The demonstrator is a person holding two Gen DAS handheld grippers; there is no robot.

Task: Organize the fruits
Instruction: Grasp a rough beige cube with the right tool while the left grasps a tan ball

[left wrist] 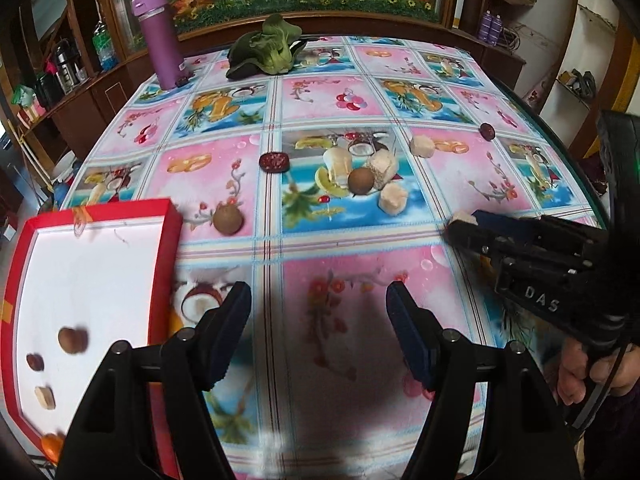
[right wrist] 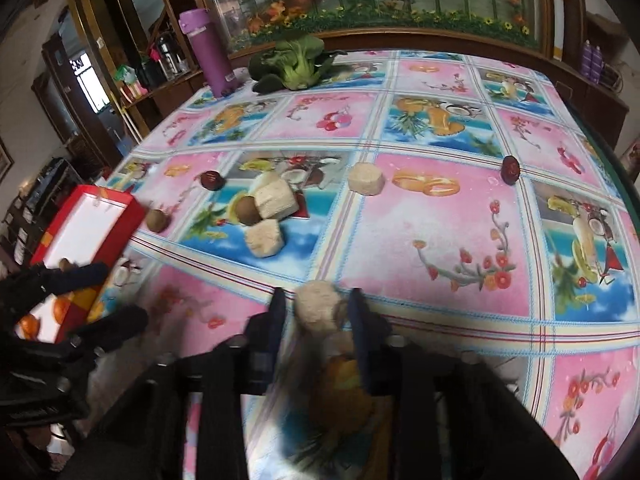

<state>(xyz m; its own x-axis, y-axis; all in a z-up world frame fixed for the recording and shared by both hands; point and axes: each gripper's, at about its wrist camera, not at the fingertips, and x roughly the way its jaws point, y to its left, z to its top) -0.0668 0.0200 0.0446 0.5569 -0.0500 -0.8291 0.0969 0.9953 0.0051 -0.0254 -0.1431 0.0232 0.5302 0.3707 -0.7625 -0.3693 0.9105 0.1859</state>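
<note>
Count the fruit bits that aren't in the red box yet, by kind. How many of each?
pale chunks: 4, one of them in the right gripper
brown round fruits: 2
dark red fruits: 2
Total: 8

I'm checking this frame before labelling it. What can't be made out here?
- Red box, left wrist view: near end cut off by the frame edge and the left gripper; the orange fruit is half hidden.
- Pale chunk in the right gripper, right wrist view: motion blur hides whether the fingers touch it.
- Purple bottle: label too small.
</note>
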